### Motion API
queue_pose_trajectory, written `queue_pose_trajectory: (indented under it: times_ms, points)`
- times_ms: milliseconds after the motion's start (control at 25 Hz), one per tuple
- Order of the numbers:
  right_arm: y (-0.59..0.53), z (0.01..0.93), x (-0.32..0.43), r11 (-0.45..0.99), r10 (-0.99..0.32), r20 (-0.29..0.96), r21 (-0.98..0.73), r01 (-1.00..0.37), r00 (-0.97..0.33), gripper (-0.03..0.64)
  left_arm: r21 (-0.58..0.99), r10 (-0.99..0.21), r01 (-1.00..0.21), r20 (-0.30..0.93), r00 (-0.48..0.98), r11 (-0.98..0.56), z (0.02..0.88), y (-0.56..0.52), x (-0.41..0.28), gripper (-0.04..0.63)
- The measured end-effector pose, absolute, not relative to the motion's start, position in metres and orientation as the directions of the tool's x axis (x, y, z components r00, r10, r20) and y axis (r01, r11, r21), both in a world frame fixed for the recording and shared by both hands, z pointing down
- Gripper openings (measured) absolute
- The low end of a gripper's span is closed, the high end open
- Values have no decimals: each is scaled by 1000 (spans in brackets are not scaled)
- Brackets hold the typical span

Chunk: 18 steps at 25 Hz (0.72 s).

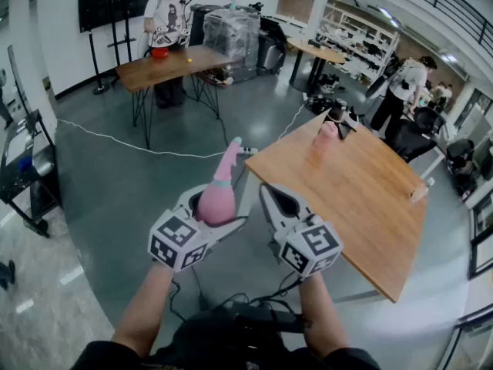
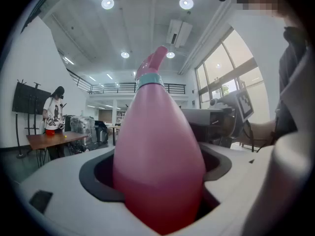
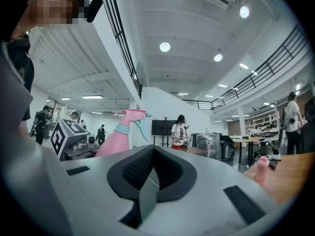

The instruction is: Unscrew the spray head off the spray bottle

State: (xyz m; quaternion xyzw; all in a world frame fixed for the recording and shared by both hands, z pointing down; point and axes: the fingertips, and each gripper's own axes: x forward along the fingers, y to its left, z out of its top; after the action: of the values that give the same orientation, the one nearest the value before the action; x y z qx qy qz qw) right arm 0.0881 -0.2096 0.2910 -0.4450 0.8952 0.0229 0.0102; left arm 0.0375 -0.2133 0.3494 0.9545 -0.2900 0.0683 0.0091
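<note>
Bottle, pink, is clamped round its body between the jaws of the left gripper and is held in the air beside the table, with the spray head still on and pointed away. The right gripper is fully closed and empty, just beside the bottle.

One overhead, two level close-ups; spray bottle common
</note>
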Motion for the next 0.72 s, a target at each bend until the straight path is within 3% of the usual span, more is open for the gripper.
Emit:
queue_pose_trajectory:
  times_ms: [720]
  points:
    - [-206, 288, 92, 586, -808, -55, 22, -810, -587, 11, -28, -516, -518, 146, 844, -855, 353, -209, 51, 442]
